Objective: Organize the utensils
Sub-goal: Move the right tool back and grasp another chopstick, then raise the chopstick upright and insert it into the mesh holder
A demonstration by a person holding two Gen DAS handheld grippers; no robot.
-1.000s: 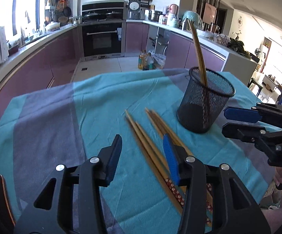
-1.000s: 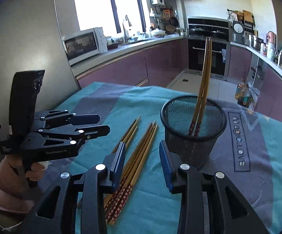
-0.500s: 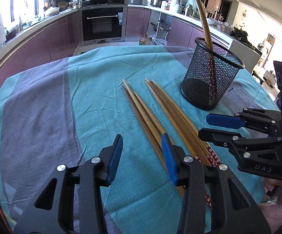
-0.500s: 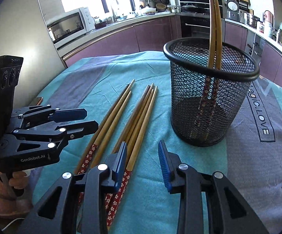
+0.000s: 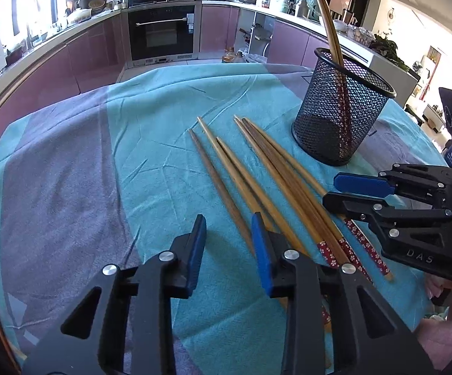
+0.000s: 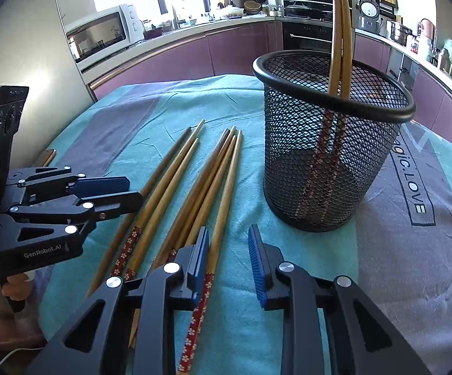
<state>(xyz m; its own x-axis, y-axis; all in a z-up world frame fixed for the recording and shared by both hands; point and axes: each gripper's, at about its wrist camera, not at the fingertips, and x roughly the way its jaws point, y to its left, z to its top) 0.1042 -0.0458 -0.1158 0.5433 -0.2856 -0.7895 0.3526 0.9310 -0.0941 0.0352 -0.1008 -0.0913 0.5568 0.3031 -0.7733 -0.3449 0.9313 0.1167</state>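
Note:
Several loose wooden chopsticks (image 5: 257, 172) (image 6: 194, 181) with red flowered ends lie side by side on the teal cloth. A black mesh basket (image 5: 335, 125) (image 6: 319, 172) stands upright beyond them with two chopsticks (image 5: 327, 22) (image 6: 340, 31) leaning inside. My left gripper (image 5: 227, 228) (image 6: 132, 191) hovers low over the leftmost chopstick, whose thick end lies under the gap. Its jaws are closing and press on nothing. My right gripper (image 6: 229, 240) (image 5: 332, 190) hangs over the flowered ends of the right bunch. One chopstick runs beside its left pad. Its jaws are closing too, gripping nothing.
The cloth (image 5: 69, 172) has teal and purple bands and hangs over the table's edges. A thin flat object (image 6: 46, 157) lies at the table's left edge. A kitchen counter with a microwave (image 6: 100, 36) and an oven (image 5: 161, 31) stands behind.
Both grippers have sunk toward the cloth and tipped further down, so the chopsticks look larger and closer. The jaws of both stand narrower than before.

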